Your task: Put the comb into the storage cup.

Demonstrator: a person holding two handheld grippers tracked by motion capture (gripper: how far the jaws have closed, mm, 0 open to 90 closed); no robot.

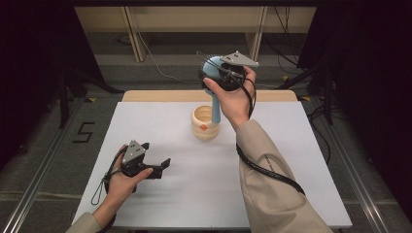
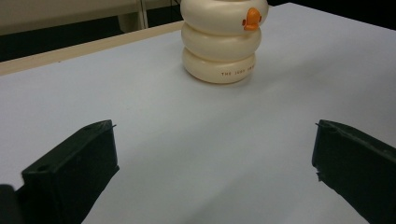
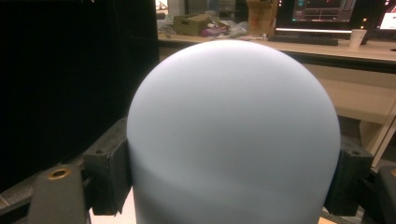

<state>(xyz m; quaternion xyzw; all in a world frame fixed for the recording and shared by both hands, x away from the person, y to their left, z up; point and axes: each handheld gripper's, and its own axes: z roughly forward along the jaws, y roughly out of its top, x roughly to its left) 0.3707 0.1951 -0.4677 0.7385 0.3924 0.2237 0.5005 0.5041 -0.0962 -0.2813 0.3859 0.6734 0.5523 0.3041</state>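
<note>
While your right gripper [image 1: 224, 73] clamps the blue hairbrush [image 1: 212, 90] by its head above the cream holder [image 1: 204, 124], your left gripper [image 1: 160, 166] rests wide open on the table [image 1: 291, 145].

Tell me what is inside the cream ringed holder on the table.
The cream ringed holder has the handle of a light blue brush reaching down into it, while the right gripper clamps the brush's rounded head. The handle's lower end and the holder's bottom are hidden by its wall.
</note>
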